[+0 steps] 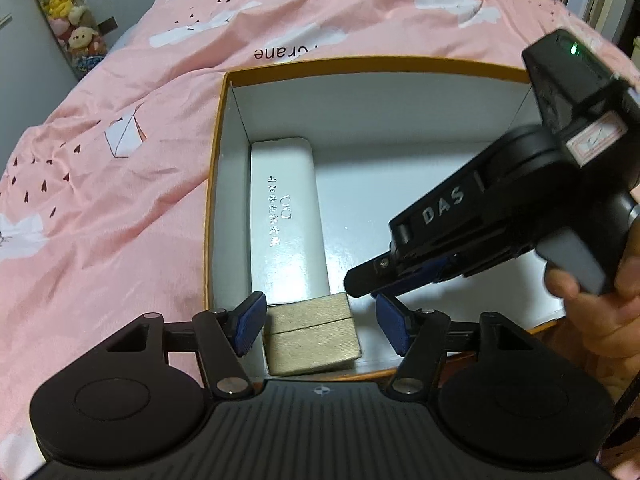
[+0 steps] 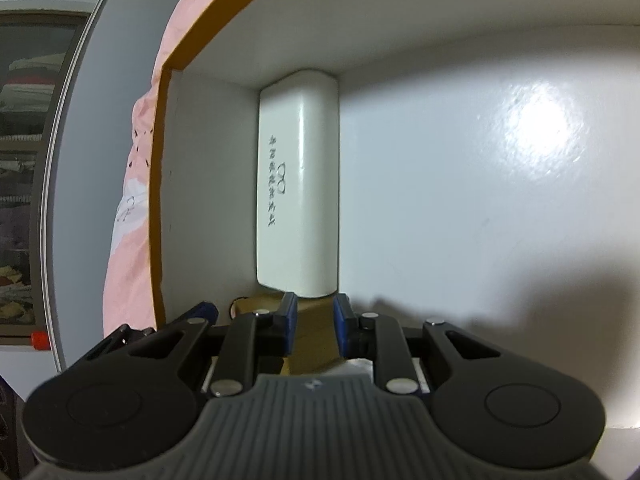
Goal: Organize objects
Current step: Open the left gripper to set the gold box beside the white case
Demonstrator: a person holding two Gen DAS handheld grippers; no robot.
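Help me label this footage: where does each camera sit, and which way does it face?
Left wrist: on the left tool, looking steeply down into the box; its open pads flank the tan block; the right tool and a hand show.
Right wrist: on the right tool, low inside the box, facing the white case; only its own fingers show.
Shared: box, white case, tan block.

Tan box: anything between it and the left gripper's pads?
Nothing visible. The tan box sits in the open box below the white case, between the left gripper's spread pads, gaps either side. The right gripper hovers beside, not between.
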